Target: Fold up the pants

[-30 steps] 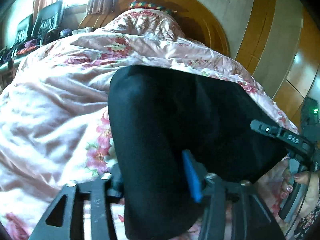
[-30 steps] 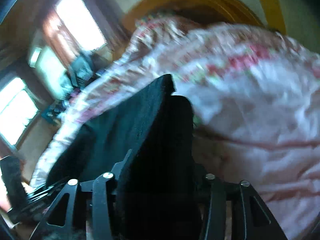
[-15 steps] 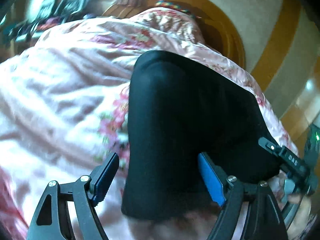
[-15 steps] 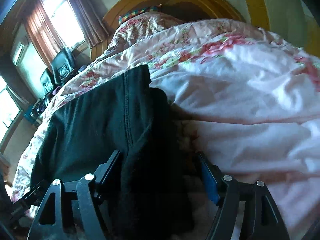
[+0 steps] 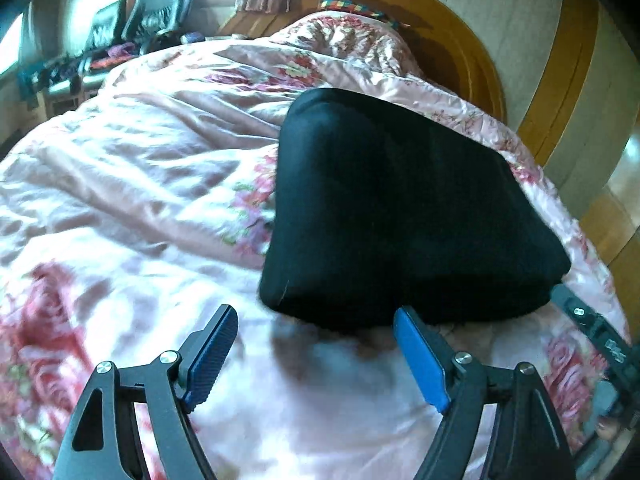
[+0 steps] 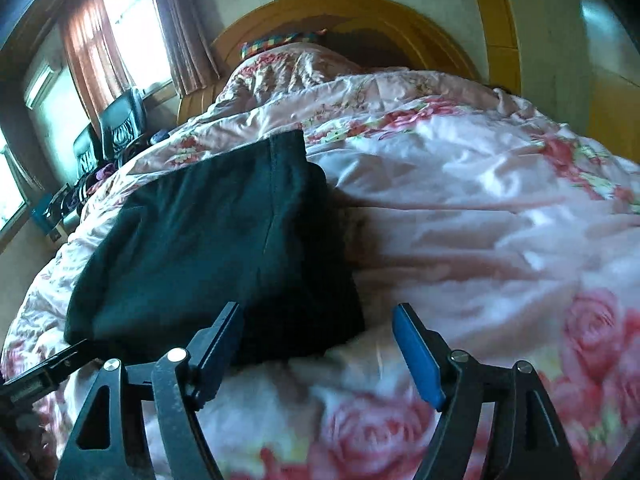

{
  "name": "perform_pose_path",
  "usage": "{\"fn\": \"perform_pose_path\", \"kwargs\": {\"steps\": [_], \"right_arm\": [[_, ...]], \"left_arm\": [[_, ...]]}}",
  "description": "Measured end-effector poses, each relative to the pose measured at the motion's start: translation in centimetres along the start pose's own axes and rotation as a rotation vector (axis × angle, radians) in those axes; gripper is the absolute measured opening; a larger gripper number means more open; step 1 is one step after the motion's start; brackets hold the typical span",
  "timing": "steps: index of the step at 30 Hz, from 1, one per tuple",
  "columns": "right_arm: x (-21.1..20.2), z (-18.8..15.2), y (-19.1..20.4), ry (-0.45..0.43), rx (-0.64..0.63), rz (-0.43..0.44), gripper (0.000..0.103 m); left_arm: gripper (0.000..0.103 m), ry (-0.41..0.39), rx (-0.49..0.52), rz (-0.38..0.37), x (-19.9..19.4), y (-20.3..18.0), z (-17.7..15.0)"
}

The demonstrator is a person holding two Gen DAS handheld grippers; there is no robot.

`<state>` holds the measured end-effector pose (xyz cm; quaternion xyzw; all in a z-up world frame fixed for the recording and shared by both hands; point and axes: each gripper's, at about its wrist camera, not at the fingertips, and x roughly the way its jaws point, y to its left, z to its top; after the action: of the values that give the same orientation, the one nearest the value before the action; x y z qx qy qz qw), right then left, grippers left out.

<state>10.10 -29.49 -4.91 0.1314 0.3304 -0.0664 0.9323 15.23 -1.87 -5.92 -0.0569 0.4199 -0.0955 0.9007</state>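
Observation:
The dark pants (image 5: 400,208) lie folded into a thick rectangle on the pink floral quilt (image 5: 140,184). My left gripper (image 5: 316,332) is open and empty, just short of the pants' near edge. In the right wrist view the folded pants (image 6: 216,248) lie ahead and to the left on the quilt (image 6: 480,220). My right gripper (image 6: 316,328) is open and empty, its left finger beside the pants' near right corner. The right gripper's body (image 5: 600,340) shows at the right edge of the left wrist view.
A curved wooden headboard (image 5: 460,40) and a bunched quilt heap (image 5: 352,36) stand at the far end of the bed. Black chairs (image 6: 116,120) and clutter stand by the curtained window (image 6: 132,28) to the left. Wood-panelled wall (image 5: 580,60) runs along the right.
Both grippers were shut on the pants a second ago. They have opened, let the folded pants rest on the quilt and drawn back toward me.

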Motion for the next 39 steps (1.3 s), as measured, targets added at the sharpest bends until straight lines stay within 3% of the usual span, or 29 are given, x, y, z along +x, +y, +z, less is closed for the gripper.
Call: {"fn": "perform_pose_path", "kwargs": {"steps": [3,7,12,15,20,29,32,39], "right_arm": [[-1.7,-1.8,1.4,0.0,-0.047,0.01,0.084],[-2.9,-4.6,2.8,0.04,-0.079,0.058,0.084],[-3.1,-5.6,3.5,0.087,-0.077,0.062,0.084],[-4.2,-5.8,4.0,0.077,-0.076,0.063,0.085],[-6.4,-6.1,5.0,0.022,-0.112,0.033,0.102],[-7.8,-6.1,5.3,0.002,-0.122,-0.007,0.103],[-8.3,-6.1,5.6,-0.01,-0.135,-0.014,0.103],[-9.4,-6.1,6.6,-0.066,-0.172,0.006,0.103]], "left_arm": [[0.082,-0.003,0.024,0.026,-0.8,-0.2,-1.7],[0.082,0.002,0.049,0.058,-1.9,-0.4,-3.5],[0.082,-0.015,0.053,0.066,-4.2,-0.1,-5.4],[0.082,-0.011,0.051,0.09,-5.3,0.2,-6.2],[0.082,-0.039,0.052,0.071,-6.8,0.2,-6.6],[0.082,-0.051,0.089,0.128,-8.7,-0.5,-7.1],[0.082,-0.093,0.083,0.155,-9.5,-0.4,-7.4],[0.082,-0.125,0.069,0.111,-10.6,-0.4,-7.2]]}}
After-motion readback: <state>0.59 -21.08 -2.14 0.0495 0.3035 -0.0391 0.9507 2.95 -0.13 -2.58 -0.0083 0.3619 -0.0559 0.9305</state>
